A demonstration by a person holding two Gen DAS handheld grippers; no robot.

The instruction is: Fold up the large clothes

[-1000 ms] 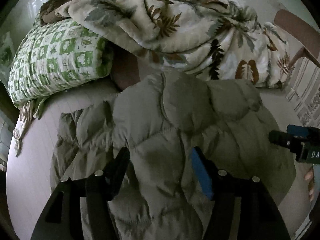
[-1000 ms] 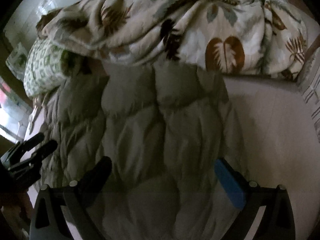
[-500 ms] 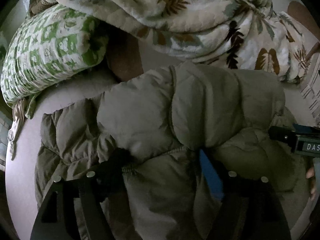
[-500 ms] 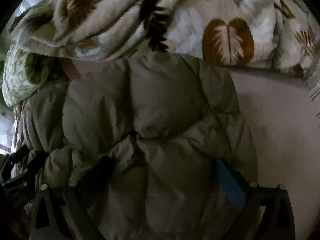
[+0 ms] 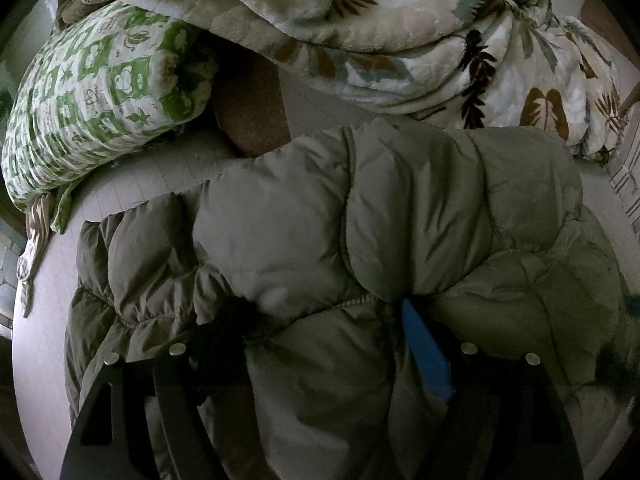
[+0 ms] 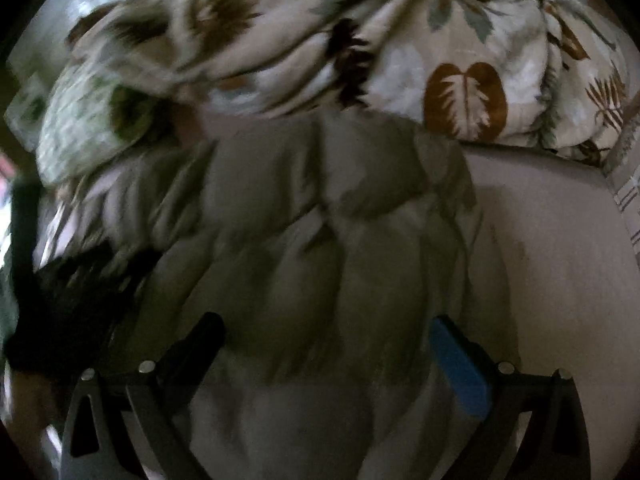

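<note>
An olive-grey puffer jacket (image 5: 360,216) lies bunched on a pale bed sheet (image 5: 132,184). Its near part is folded back over the far part. My left gripper (image 5: 324,320) has its jaws apart, and a thick fold of the jacket fills the gap between them. The blue pad (image 5: 424,348) shows on the right finger. In the blurred right wrist view the jacket (image 6: 320,220) again fills the middle. My right gripper (image 6: 324,340) is wide apart over the jacket's near edge.
A leaf-print blanket (image 5: 400,32) is heaped at the far side, also in the right wrist view (image 6: 400,52). A green-and-white pillow (image 5: 100,96) lies far left, with a brown cushion (image 5: 252,108) beside it. Bare sheet (image 6: 560,260) lies right of the jacket.
Both grippers pushed forward and lifted the jacket's near edge over toward the far side. The jacket went from spread flat to folded and bunched. The right gripper has left the left wrist view.
</note>
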